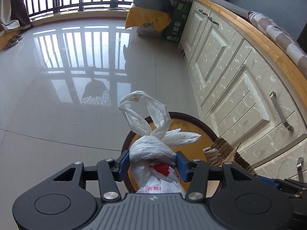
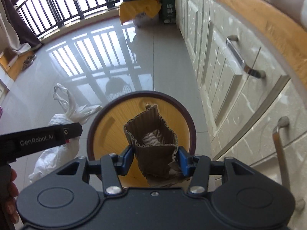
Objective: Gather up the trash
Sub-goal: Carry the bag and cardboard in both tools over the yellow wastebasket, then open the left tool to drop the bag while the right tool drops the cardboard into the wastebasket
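Observation:
My left gripper (image 1: 153, 165) is shut on the knotted neck of a white plastic trash bag (image 1: 153, 145), whose tied handles stick up past the blue pads. The bag hangs over the edge of a round wooden stool (image 1: 191, 126). In the right wrist view the same bag (image 2: 57, 153) hangs to the left, with the left gripper's black body in front of it. My right gripper (image 2: 155, 159) is shut on a crumpled brown corrugated cardboard box (image 2: 153, 134), held open-end up above the stool (image 2: 115, 120). The cardboard (image 1: 226, 153) also shows at the right of the left wrist view.
Cream cabinets (image 2: 239, 72) with metal handles run along the right under a wooden countertop (image 1: 249, 28). A glossy tiled floor (image 1: 57, 95) stretches to a railed window. A yellow cloth-covered pile (image 1: 147, 19) and a green carton (image 1: 178, 23) stand at the far end. Slippers (image 1: 12, 40) lie far left.

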Available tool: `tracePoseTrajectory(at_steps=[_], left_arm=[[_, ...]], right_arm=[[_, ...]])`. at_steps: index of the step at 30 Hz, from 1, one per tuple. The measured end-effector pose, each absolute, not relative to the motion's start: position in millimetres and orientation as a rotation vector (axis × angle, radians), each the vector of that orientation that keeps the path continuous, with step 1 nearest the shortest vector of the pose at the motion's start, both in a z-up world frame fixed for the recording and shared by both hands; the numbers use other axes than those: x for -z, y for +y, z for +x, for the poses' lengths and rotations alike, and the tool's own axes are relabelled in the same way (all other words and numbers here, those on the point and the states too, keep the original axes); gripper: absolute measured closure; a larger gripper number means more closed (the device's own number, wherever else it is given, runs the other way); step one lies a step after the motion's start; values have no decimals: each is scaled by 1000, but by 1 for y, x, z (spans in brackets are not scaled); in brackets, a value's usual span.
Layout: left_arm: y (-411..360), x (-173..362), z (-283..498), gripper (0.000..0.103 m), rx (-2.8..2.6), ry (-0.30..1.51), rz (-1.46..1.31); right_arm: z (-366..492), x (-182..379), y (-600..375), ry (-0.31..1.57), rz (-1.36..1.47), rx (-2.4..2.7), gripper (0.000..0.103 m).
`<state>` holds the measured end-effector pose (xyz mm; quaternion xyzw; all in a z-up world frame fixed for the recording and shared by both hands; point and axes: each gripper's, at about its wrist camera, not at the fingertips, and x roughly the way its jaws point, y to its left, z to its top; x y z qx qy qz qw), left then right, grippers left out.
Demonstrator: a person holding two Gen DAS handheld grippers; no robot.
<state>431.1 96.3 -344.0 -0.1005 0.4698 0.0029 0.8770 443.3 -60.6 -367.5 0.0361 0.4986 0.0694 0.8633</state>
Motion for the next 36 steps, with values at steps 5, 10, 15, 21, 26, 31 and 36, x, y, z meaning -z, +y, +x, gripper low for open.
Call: tracePoseTrajectory(at_steps=[5,10,15,21,26,31,36], left_arm=[[95,362,450,51,3,1030,-212],[89,377,468,51,24,1074,-215],[84,390,484,51,54,1110,-206],[85,403,502,51,60,1145,-223],[88,411,513,51,54,1158,-257],[87,416,518,22,36,1170,-262],[89,417,519,22,30,1185,-240]], right_arm=[[463,393,-64,1119,102,-143,53],[473,408,-66,1161,104,-130,53],[484,416,-67,1177,118,-127,52],[499,425,-68,1197,126,-127,52],[509,429,-67,1207,128,-126,51],[517,431,-64,1214,132,-147,44],[517,432,-59,1234,106,-134,40]])
